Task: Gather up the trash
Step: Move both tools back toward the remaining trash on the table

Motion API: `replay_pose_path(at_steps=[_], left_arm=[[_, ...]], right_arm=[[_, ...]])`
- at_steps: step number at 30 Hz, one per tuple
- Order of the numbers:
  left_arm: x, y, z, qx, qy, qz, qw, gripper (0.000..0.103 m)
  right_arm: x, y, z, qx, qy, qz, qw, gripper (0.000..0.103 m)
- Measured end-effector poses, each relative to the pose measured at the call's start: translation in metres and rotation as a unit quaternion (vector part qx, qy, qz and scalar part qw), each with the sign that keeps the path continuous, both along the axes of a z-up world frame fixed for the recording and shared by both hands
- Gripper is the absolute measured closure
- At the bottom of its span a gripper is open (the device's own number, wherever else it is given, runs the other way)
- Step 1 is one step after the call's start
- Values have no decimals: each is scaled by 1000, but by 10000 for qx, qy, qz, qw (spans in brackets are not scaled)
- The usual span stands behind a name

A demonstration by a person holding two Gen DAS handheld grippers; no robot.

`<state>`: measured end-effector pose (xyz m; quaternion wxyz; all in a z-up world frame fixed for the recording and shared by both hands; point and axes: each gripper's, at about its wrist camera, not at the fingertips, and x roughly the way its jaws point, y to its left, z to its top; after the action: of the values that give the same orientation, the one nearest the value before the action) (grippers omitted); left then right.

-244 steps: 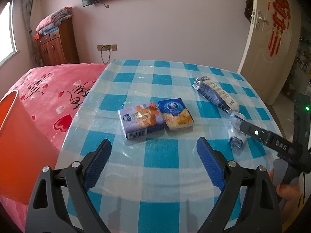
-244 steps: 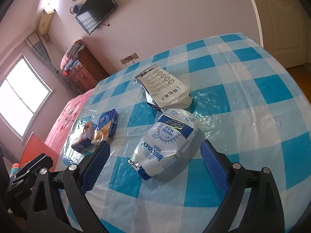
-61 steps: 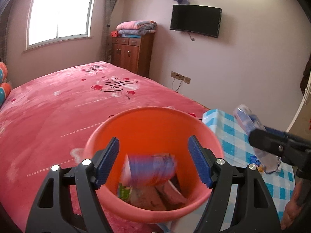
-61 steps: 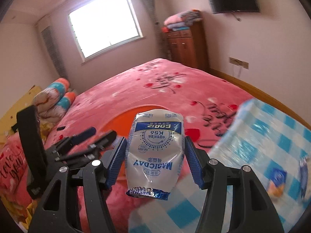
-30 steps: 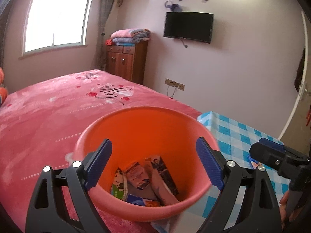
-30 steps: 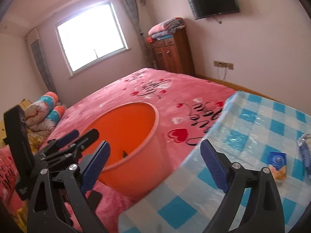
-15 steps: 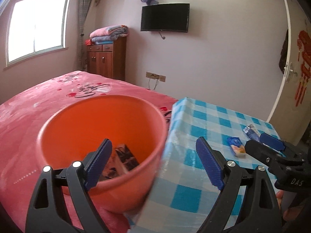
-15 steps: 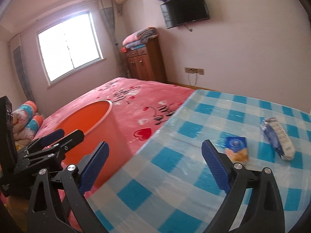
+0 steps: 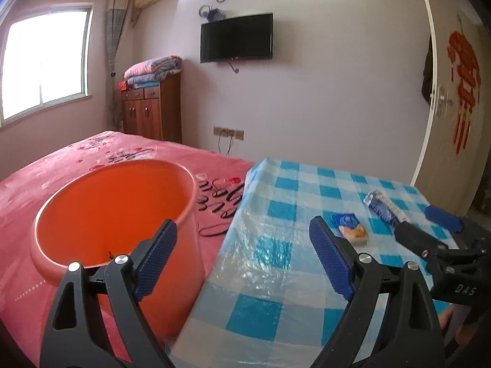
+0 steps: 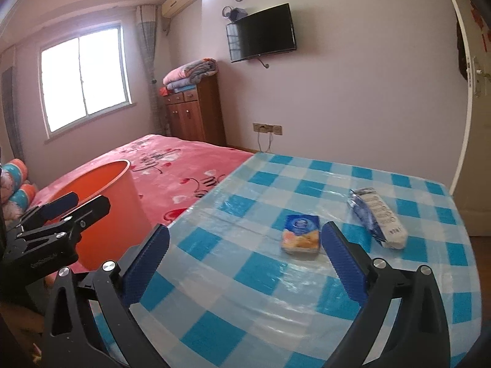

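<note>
An orange bucket [image 9: 116, 211] [image 10: 104, 190] stands on the bed by the table's left edge. On the blue-checked table [image 9: 276, 276] [image 10: 245, 291] lie a small blue-and-orange snack pack [image 9: 349, 230] [image 10: 302, 236] and a blue-and-white bag [image 9: 383, 207] [image 10: 379, 217]. My left gripper [image 9: 242, 245] is open and empty, straddling the bucket's right wall and the table edge. My right gripper [image 10: 245, 245] hangs over the table just short of the snack pack. Its jaws are opening and nothing is between them. Each gripper also shows in the other's view, right gripper [image 9: 429, 227], left gripper [image 10: 76, 205].
A bed with a pink cover [image 9: 92, 153] lies left of the table. A wooden cabinet [image 10: 193, 113] with folded blankets and a wall television [image 9: 236, 36] are at the back. A door [image 9: 454, 107] stands at the right. Rolled bolsters [image 10: 15, 184] lie far left.
Both views have swung right, from the bucket to the table. The bucket slid to the left of each frame. The snack pack and bag came closer to the right gripper.
</note>
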<state>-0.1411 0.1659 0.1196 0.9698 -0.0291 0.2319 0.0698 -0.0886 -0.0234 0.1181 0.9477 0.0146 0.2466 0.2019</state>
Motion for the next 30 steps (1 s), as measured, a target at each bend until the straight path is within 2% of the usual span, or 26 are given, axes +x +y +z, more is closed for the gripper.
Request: replay_pose_path(at_steps=[8,17,24,30], left_arm=[[5,-19,-12,87,357,-36,9993,14],[16,-44,-23,167,546,-206,9982,14],[32,-69,-36,267,859,-660,9938,14],[50,-85,-47,171,1262,-1183,9848,14]], right_arm=[[-5,-19,-11,-99,-8,-221,9997,5],[7,-53,-30,132,335,-409,9985,5],[23,-86,-51,391,777,-547,9947,5],[35,-111,-63,515,990,-720,9911,5]])
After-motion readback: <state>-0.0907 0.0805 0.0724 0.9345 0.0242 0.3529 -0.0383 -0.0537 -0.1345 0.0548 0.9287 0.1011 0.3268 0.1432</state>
